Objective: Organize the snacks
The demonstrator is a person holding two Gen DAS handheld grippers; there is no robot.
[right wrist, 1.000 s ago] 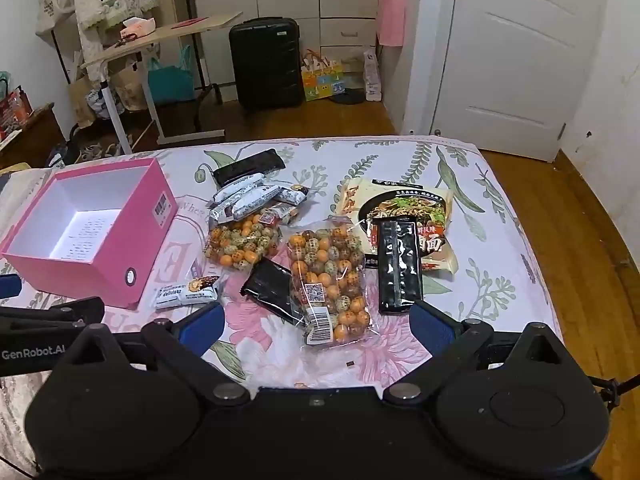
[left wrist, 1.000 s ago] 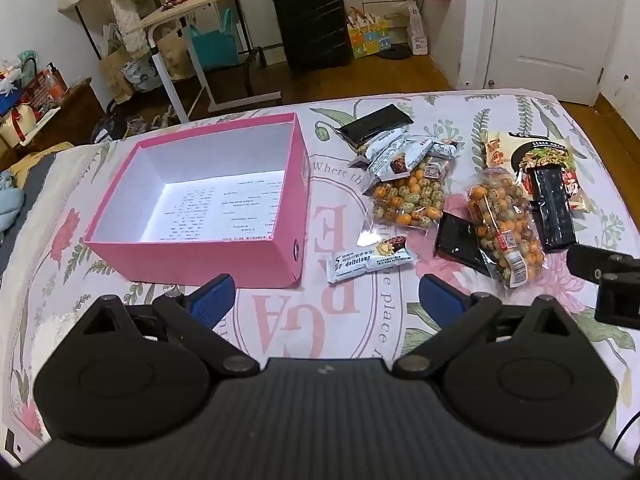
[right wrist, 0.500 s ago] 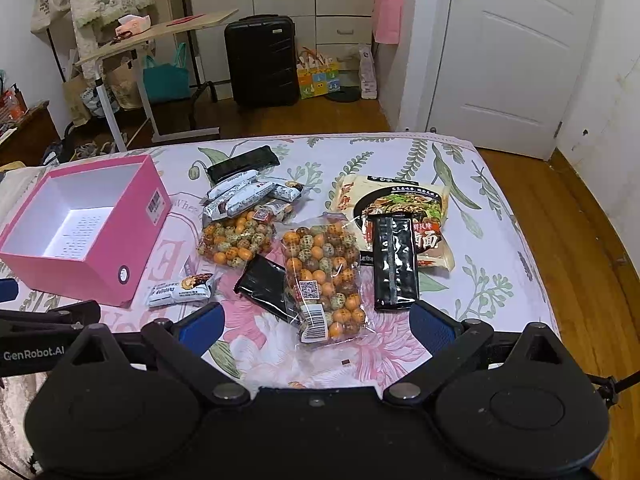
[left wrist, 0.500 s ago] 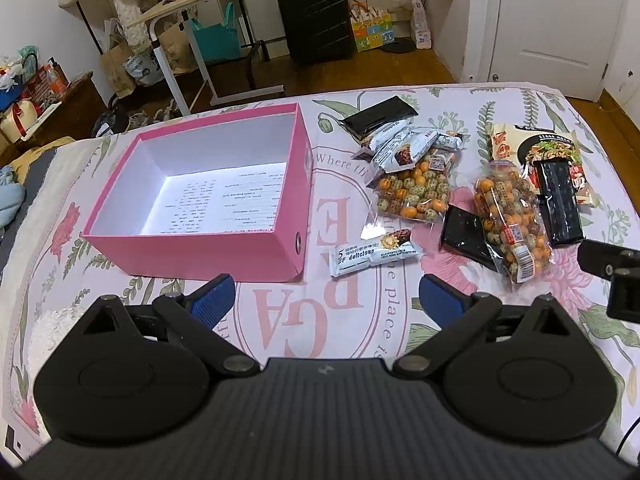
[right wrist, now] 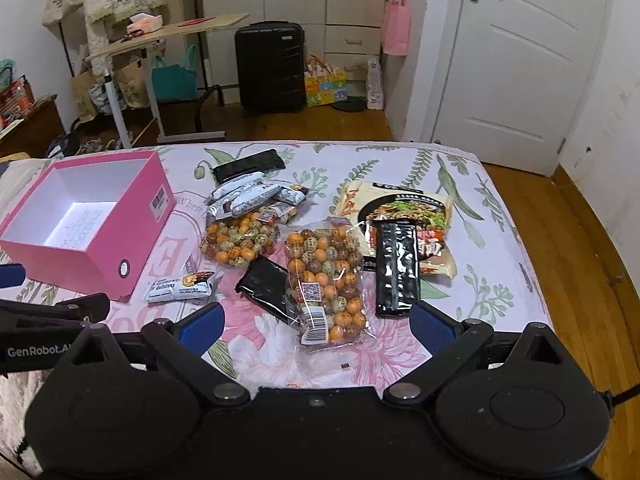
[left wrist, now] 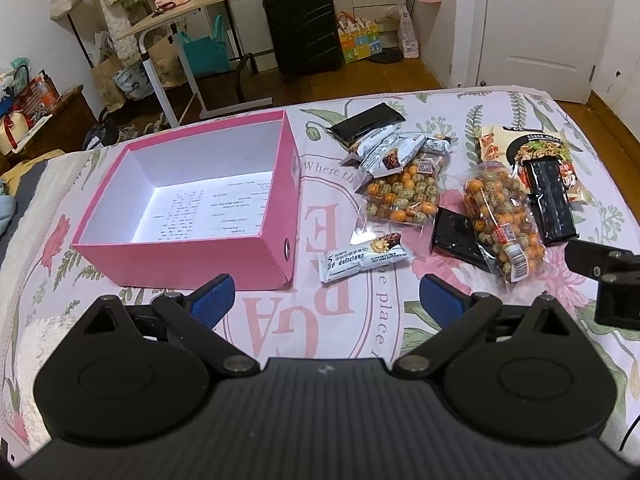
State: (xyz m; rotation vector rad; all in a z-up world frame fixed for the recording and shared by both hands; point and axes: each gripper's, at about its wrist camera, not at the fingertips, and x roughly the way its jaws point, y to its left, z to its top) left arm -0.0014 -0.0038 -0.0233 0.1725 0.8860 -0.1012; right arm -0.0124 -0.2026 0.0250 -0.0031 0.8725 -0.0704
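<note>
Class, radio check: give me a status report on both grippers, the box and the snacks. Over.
Left gripper open, empty. Right gripper open, empty. Pink box holds no snacks; snack bar lies loose beside it. Nothing blocking.

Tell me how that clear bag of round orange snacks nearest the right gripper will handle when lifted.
The bag of round snacks looks loosely filled, so it will probably sag and shift. Its glossy film may slip. Its loose balls could crush if squeezed hard.
</note>
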